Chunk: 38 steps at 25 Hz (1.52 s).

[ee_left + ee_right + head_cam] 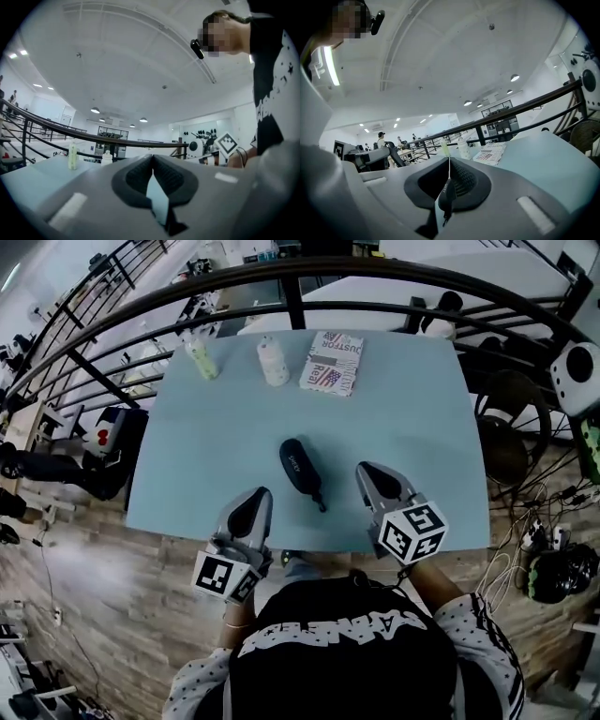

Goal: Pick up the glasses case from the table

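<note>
The black glasses case (pixel 300 468) lies on the light blue table (pixel 403 427), near its front edge, with a short strap trailing toward me. My left gripper (pixel 261 494) hovers at the front edge, left of the case and apart from it; in the left gripper view (pixel 152 158) its pads meet at the tips with nothing held. My right gripper (pixel 367 469) sits right of the case, a short gap away, and is shut and empty. In the right gripper view (pixel 449 160) the case (pixel 446 190) shows through the slit below the closed tips.
At the table's far side stand a green bottle (pixel 201 358), a white bottle (pixel 273 361) and a flag-printed pouch (pixel 333 362). A black railing (pixel 300 268) runs behind the table. Cables and gear (pixel 548 540) crowd the floor to the right.
</note>
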Each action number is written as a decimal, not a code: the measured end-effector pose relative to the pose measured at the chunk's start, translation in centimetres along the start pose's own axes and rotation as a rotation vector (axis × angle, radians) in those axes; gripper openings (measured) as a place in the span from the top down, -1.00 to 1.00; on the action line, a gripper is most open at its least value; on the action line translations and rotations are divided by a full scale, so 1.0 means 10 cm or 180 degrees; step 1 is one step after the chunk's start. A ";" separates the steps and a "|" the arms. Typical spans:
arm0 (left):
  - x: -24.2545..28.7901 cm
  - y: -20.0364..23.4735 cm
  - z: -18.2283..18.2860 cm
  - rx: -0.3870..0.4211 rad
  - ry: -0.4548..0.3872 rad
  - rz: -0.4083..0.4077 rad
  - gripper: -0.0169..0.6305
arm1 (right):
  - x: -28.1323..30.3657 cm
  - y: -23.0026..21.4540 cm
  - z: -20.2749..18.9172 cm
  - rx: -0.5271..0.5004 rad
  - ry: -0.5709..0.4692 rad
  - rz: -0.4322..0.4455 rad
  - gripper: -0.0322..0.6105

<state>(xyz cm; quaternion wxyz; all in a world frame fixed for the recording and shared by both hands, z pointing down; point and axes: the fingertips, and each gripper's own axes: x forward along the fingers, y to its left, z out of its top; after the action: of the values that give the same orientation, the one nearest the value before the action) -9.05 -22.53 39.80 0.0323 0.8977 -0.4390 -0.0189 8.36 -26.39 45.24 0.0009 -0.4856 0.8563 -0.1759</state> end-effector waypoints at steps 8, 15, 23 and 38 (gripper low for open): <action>0.17 0.56 -0.01 -0.0052 0.0008 -0.0217 0.95 | 0.49 0.14 0.02 -0.0019 0.0110 -0.0179 0.79; 0.22 0.96 -0.03 -0.0142 -0.0008 -0.0401 0.95 | 0.82 0.35 -0.05 -0.0071 0.0207 -0.0318 0.69; 0.22 1.44 -0.09 -0.0131 0.0046 -0.0558 0.95 | 1.23 0.50 -0.23 -0.0083 0.0378 -0.0485 0.54; 0.27 1.83 -0.16 -0.0145 0.0064 -0.0820 0.95 | 1.61 0.54 -0.77 -0.0180 0.0911 -0.0752 0.18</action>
<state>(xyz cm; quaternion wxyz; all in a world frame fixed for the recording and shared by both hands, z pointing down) -21.73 -35.79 42.75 0.0544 0.9459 -0.3191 -0.0238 -5.94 -34.97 53.53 -0.1553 -0.5527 0.7893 -0.2179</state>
